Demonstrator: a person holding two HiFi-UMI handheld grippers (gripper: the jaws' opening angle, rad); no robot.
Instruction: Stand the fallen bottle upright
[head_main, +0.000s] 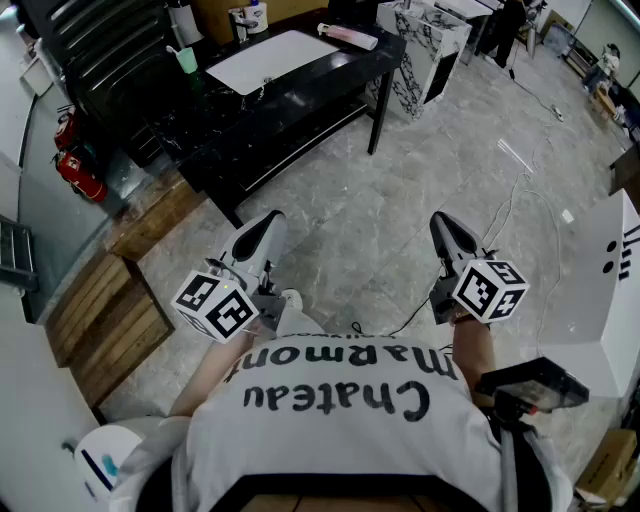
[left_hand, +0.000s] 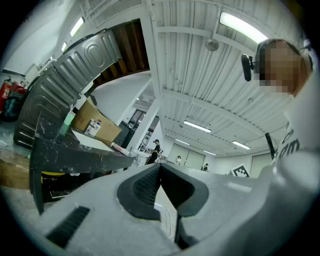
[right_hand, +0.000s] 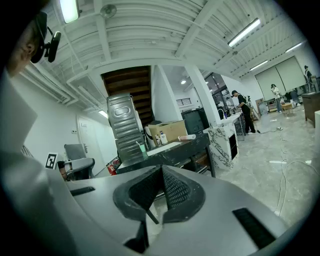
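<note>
- Black stone-look bench (head_main: 310, 85) is seen well apart from both grippers, so it should be approached before any grasp is tried.
- Left gripper (head_main: 270, 220) & right gripper (head_main: 441, 222): jaws are pressed together with nothing between them; both are held approx. level over the floor.
- Jaws are to be opened wide first. One gripper is then best brought across the bottle's body near the mid, so it can be swung upright w/o slipping.
- Bottle (head_main: 348, 36) is seen lying on its side at the bench's far right end, beside a white mat (head_main: 278, 60) — pale pinkish, slim, detail too small to be read.
</note>
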